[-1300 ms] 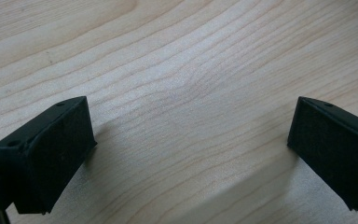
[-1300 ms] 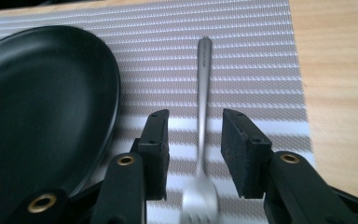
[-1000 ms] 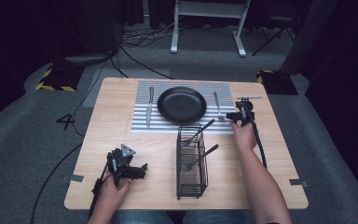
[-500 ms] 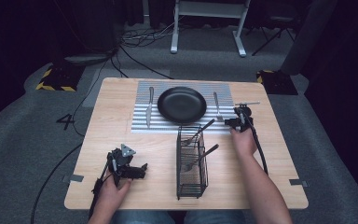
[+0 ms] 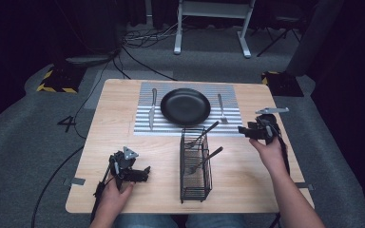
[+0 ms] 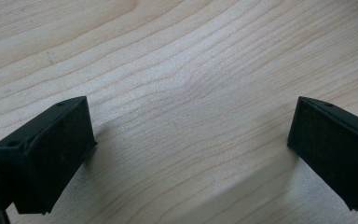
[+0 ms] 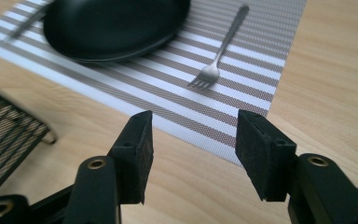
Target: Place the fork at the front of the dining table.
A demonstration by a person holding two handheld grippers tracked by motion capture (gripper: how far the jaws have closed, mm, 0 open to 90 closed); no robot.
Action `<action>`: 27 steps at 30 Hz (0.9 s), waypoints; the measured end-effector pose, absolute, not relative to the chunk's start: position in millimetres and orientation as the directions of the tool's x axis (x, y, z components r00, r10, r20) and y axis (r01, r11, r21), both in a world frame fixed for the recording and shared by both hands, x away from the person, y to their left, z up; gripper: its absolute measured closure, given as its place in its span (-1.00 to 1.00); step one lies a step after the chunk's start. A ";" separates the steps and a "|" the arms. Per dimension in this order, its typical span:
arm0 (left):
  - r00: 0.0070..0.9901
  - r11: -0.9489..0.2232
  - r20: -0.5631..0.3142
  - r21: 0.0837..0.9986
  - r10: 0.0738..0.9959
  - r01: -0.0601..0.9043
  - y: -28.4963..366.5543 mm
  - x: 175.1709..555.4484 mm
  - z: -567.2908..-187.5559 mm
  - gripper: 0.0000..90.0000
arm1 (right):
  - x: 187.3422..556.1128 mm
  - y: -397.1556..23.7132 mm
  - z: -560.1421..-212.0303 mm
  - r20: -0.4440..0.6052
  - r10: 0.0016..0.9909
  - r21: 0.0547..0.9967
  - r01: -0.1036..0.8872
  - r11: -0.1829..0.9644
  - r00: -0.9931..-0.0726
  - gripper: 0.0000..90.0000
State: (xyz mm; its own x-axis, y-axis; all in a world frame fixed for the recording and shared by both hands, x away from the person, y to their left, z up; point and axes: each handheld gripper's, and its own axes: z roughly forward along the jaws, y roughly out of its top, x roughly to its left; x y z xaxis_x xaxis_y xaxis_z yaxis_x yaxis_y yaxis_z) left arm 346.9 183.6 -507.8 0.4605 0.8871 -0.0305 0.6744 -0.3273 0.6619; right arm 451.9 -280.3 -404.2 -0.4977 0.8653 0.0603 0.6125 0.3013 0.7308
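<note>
1. Right gripper view: my right claw (image 7: 191, 149) is spreading empty, jaws just opening, above the tabletop (image 7: 335, 93) near the mat; the fork (image 7: 221, 49) is lying on it beside the plate (image 7: 116, 23).
2. Swinging toward the rack (image 5: 196, 166), I am risking snagging its wires and tipping it.
3. My left claw (image 6: 186, 149) is resting spread.

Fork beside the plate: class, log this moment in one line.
fork: lying on striped mat | right hand-held gripper: just opened, empty | left hand-held gripper: open

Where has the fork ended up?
In the high view the fork lies on the striped placemat, just right of the black plate.
</note>
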 end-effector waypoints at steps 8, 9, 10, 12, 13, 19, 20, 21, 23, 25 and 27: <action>0.460 -0.327 -0.031 0.661 0.887 0.676 183.9 345.5 -507.7 -0.99 | 392.8 -323.3 -402.1 0.079 0.843 0.772 0.567 0.286 -0.532 -0.07; 0.459 -0.327 -0.031 0.660 0.888 0.676 183.9 345.3 -507.7 -0.99 | 392.8 -323.3 -402.1 0.079 0.843 0.772 0.567 0.286 -0.532 -0.07; 0.459 -0.326 -0.031 0.661 0.888 0.676 183.9 345.3 -507.7 -0.99 | 382.6 -332.3 -404.9 0.082 0.842 0.769 0.571 0.287 -0.534 -0.09; 0.459 -0.326 -0.032 0.661 0.888 0.676 183.9 345.3 -507.7 -0.99 | 377.7 -337.3 -406.6 0.082 0.842 0.769 0.571 0.287 -0.533 -0.11; 0.459 -0.327 -0.031 0.661 0.888 0.676 183.9 345.3 -507.7 -0.99 | 368.5 -347.4 -411.0 0.090 0.840 0.767 0.575 0.284 -0.535 -0.13; 0.459 -0.327 -0.030 0.661 0.888 0.676 183.6 345.8 -507.7 -0.99 | 352.4 -369.6 -430.6 0.115 0.847 0.760 0.595 0.261 -0.518 -0.14; 0.460 -0.327 -0.031 0.661 0.887 0.675 183.5 346.1 -507.8 -0.99 | 348.6 -375.0 -440.4 0.122 0.849 0.755 0.603 0.257 -0.514 -0.15; 0.460 -0.327 -0.031 0.661 0.887 0.675 183.4 346.2 -507.8 -1.00 | 346.7 -376.6 -445.3 0.118 0.851 0.753 0.604 0.260 -0.512 -0.16; 0.460 -0.327 -0.031 0.662 0.887 0.675 183.4 346.2 -507.8 -1.00 | 343.5 -378.6 -456.0 0.099 0.852 0.754 0.597 0.274 -0.515 -0.15; 0.460 -0.327 -0.031 0.661 0.887 0.675 183.3 346.3 -507.8 -1.00 | 342.4 -379.2 -461.6 0.091 0.852 0.753 0.595 0.280 -0.516 -0.15; 0.460 -0.327 -0.030 0.661 0.887 0.675 183.3 346.4 -507.8 -1.00 | 342.0 -381.1 -479.0 0.057 0.851 0.738 0.597 0.316 -0.521 -0.14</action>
State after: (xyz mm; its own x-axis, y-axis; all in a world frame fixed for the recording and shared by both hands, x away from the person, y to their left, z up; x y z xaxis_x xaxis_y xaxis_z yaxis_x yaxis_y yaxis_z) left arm 346.4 183.3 -507.8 0.4602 0.8873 -0.0303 0.6749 -0.3274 0.6613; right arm 342.0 -381.1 -479.0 -0.5215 0.8513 0.0573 0.5968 0.3160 0.7375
